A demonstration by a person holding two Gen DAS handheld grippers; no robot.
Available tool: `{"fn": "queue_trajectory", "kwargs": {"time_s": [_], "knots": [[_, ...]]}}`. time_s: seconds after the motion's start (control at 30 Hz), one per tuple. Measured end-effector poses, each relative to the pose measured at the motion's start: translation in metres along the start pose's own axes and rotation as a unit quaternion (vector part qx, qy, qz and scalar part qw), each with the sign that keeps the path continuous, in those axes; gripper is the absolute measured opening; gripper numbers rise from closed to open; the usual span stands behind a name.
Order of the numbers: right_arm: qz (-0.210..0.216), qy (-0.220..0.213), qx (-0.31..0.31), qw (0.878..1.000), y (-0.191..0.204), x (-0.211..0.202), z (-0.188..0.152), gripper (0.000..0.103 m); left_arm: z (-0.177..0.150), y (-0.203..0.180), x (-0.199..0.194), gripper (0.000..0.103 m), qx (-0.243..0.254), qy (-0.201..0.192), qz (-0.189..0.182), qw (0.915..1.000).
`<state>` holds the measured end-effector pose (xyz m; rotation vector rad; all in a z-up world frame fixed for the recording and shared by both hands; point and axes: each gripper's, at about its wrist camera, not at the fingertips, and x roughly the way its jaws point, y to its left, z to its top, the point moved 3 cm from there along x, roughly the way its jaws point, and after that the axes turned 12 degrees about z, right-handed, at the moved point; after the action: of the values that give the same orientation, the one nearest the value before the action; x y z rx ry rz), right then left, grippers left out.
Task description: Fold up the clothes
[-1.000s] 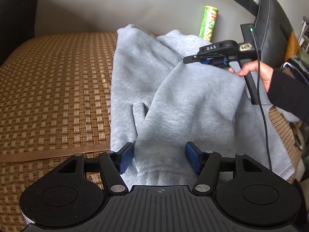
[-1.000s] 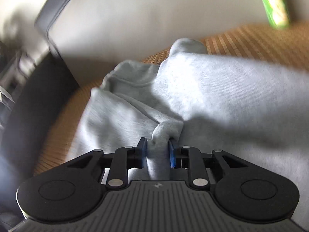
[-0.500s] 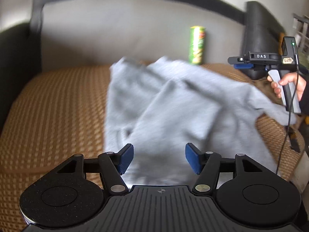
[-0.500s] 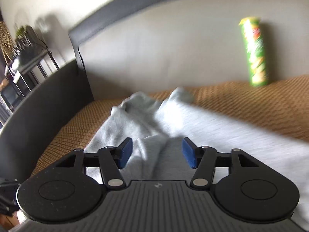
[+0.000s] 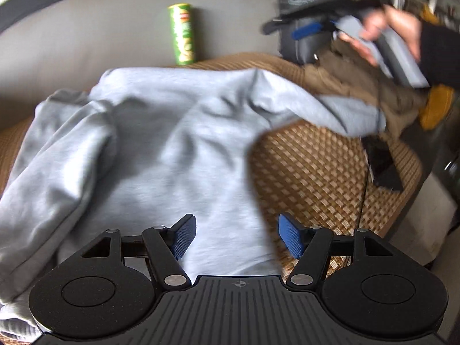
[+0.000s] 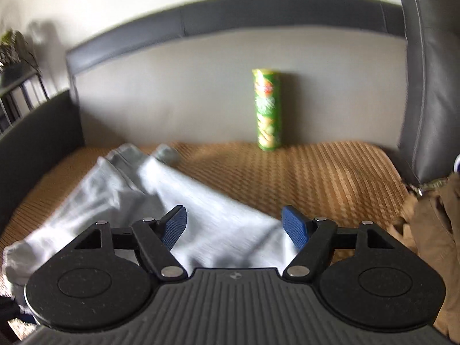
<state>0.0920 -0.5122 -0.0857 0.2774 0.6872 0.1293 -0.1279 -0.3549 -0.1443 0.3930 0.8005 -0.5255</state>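
The grey sweatshirt lay spread on the woven mat of the sofa, one sleeve stretched toward the brown garment at the mat's edge. The left gripper hovered over its hem, fingers apart and grasping nothing. The right gripper (seen blurred in the left view) hung above the cloth, its jaws opening, nothing between them. A green snack can stood upright against the backrest.
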Motion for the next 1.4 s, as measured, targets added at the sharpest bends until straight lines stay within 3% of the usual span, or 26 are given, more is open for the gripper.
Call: {"fn": "queue_trajectory", "kwargs": {"time_s": [0.17, 0.43, 0.6, 0.63, 0.7, 0.73, 0.77, 0.8, 0.83, 0.9, 1.07, 1.23, 1.4], "knots": [[-0.012, 0.037, 0.027, 0.999, -0.037, 0.041, -0.017, 0.077, -0.001, -0.030, 0.017, 0.077, 0.031, 0.005, 0.056, 0.9979], [0.010, 0.036, 0.061, 0.997, -0.065, 0.075, -0.035, 0.078, -0.020, -0.042, 0.046, 0.079, 0.056, 0.039, 0.067, 0.9954], [0.004, 0.049, 0.061, 0.997, -0.077, 0.094, -0.038, 0.080, -0.023, -0.044, 0.051, 0.077, 0.061, 0.030, 0.067, 0.9954], [0.005, 0.050, 0.064, 0.997, -0.079, 0.097, -0.038, 0.081, -0.022, -0.043, 0.052, 0.073, 0.060, 0.028, 0.065, 0.9957], [0.002, 0.050, 0.068, 0.996, -0.082, 0.102, -0.041, 0.082, -0.020, -0.041, 0.054, 0.022, 0.061, 0.017, 0.073, 0.9953], [0.010, 0.055, 0.079, 0.995, -0.083, 0.104, -0.043, 0.076, -0.019, -0.038, 0.053, 0.018, 0.060, 0.013, 0.075, 0.9953], [0.020, 0.061, 0.092, 0.994, -0.085, 0.106, -0.045, 0.061, -0.018, -0.033, 0.052, 0.011, 0.053, 0.013, 0.065, 0.9964], [0.035, 0.068, 0.118, 0.990, -0.086, 0.107, -0.046, 0.014, -0.017, -0.027, 0.050, 0.009, 0.044, 0.012, 0.054, 0.9975], [0.032, 0.066, 0.131, 0.989, -0.084, 0.104, -0.045, 0.006, -0.015, -0.021, 0.046, 0.008, 0.031, 0.007, 0.043, 0.9986], [0.033, 0.053, 0.148, 0.987, -0.076, 0.093, -0.037, 0.005, -0.013, -0.007, 0.033, 0.007, -0.001, -0.008, 0.029, 0.9995], [0.113, 0.014, 0.141, 0.983, -0.008, 0.049, 0.016, 0.005, -0.017, 0.042, -0.013, 0.007, -0.119, -0.054, 0.007, 0.9913], [0.193, 0.005, 0.089, 0.977, 0.113, 0.036, 0.074, 0.005, -0.050, 0.111, -0.048, 0.007, -0.256, -0.074, 0.013, 0.9638], [0.254, 0.053, 0.046, 0.965, 0.244, 0.098, 0.089, 0.006, -0.088, 0.152, -0.056, 0.008, -0.325, -0.060, 0.024, 0.9436]]}}
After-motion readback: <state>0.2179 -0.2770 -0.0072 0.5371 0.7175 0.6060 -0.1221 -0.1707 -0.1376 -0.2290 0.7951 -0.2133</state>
